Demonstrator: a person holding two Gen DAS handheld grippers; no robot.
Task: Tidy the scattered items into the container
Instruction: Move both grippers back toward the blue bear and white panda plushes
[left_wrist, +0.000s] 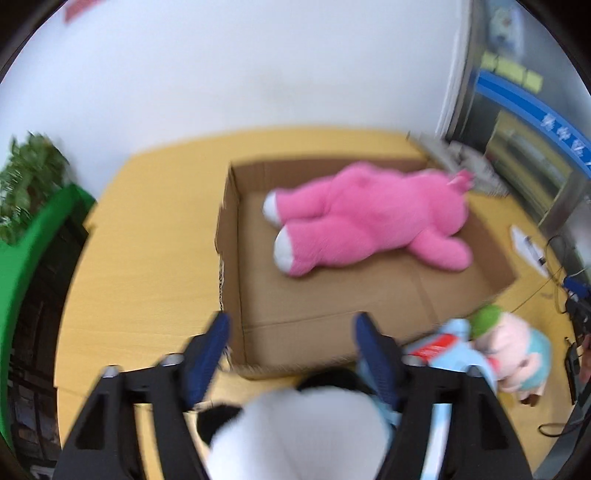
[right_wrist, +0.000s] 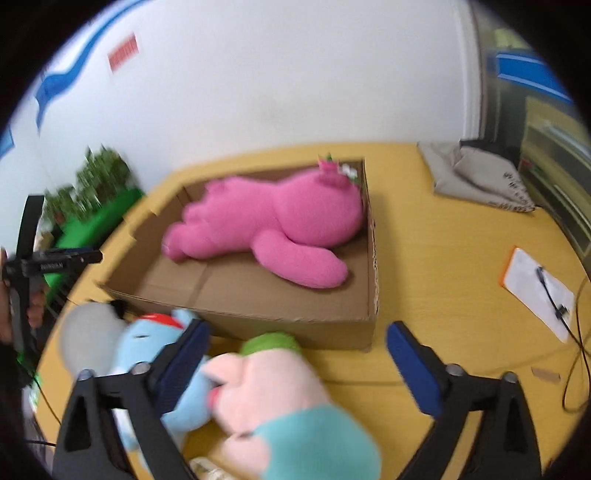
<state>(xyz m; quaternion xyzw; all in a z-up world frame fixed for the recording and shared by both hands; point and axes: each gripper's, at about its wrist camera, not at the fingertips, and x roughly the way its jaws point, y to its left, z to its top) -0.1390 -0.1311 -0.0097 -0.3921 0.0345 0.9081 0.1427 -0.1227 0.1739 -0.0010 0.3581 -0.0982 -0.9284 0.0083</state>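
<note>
nearest the left gripper, a black-and-white plush fills the gap between its arms on the table. the jaws stand wide and nothing is pressed between the blue pads, so the plush looks merely framed for a pick, not held. just right of it lie a light blue plush and a pale pink plush with a green top, crowded together against the near wall of the cardboard box; that bunching probably puts them next in line for tidying.

the right gripper also has its jaws fully spread and empty. the pale pink plush sits low between its arms, and the left pad overlaps the blue one.

further back, the big pink plush already lies on its side inside the box, taking up the far half and leaving the near floor free.

only the right view shows the person's hand on the other tool, the grey bag and the clipboard. only the left view shows the black-and-white plush clearly and the box's left wall.
</note>
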